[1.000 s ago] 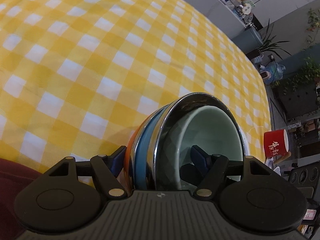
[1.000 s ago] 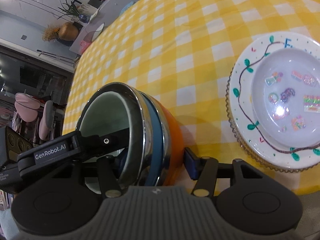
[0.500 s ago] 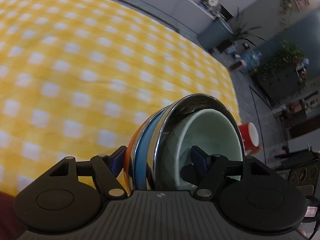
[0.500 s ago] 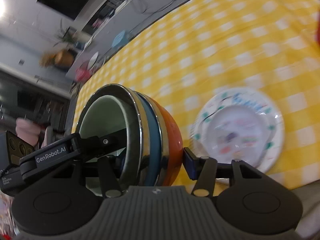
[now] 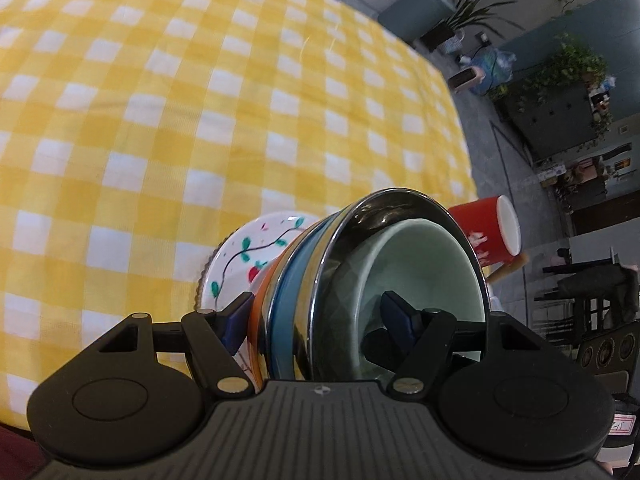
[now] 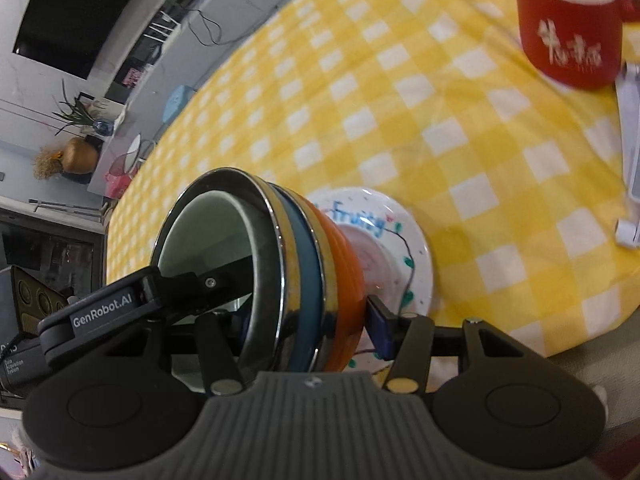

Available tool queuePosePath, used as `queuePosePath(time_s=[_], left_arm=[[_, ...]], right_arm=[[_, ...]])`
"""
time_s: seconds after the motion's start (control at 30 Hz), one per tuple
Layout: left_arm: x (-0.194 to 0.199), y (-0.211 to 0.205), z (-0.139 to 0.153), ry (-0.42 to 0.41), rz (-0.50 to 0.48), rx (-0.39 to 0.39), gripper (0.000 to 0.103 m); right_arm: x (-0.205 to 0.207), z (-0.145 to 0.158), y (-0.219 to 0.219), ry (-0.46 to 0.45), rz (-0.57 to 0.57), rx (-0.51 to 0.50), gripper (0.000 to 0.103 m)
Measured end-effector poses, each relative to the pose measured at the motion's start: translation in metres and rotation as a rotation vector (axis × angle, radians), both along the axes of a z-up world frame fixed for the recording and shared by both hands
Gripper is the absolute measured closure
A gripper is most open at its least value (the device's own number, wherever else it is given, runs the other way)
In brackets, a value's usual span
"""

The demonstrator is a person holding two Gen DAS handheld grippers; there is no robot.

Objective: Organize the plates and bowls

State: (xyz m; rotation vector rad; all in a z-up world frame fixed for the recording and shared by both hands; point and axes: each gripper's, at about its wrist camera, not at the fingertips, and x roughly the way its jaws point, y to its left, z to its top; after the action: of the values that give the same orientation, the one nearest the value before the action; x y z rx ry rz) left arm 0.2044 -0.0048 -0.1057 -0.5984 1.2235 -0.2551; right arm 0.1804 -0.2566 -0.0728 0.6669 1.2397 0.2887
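A nested stack of bowls (image 5: 320,280), orange outside, then blue, steel and pale green inside, is held tilted between both grippers. My left gripper (image 5: 316,320) is shut on the stack's wall, one finger inside, one outside. My right gripper (image 6: 308,320) is shut on the same stack (image 6: 304,264) from the other side. Right behind the stack lies a white painted plate (image 6: 416,248) with a smaller plate on it, on the yellow checked tablecloth; the plate also shows in the left wrist view (image 5: 244,252).
A red mug (image 6: 568,28) with white writing stands on the cloth beyond the plates, also in the left wrist view (image 5: 488,232). A white object (image 6: 630,152) lies at the table's right edge. The table edge (image 5: 456,92) drops to the floor.
Both grippers have carried the bowl stack across the table to the stacked plates. The plates now sit directly behind the stack, and the red mug has come into the right wrist view.
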Motion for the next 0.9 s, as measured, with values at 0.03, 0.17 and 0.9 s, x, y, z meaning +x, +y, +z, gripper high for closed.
queuePosePath(time_s=[0.03, 0.17, 0.9], left_arm=[[0.000, 0.000, -0.004, 0.009, -0.002, 0.003, 0.024], [-0.003, 0.002, -0.016, 0.021, -0.001, -0.004, 0.024], [-0.120, -0.019, 0.091, -0.478, -0.027, 0.567, 0.017]], right_arm=[[0.000, -0.005, 0.000, 0.010, -0.001, 0.005, 0.050], [0.000, -0.020, -0.001, 0.033, -0.009, 0.006, 0.049], [-0.105, 0.053, 0.003, -0.448, -0.082, -0.385, 0.003]])
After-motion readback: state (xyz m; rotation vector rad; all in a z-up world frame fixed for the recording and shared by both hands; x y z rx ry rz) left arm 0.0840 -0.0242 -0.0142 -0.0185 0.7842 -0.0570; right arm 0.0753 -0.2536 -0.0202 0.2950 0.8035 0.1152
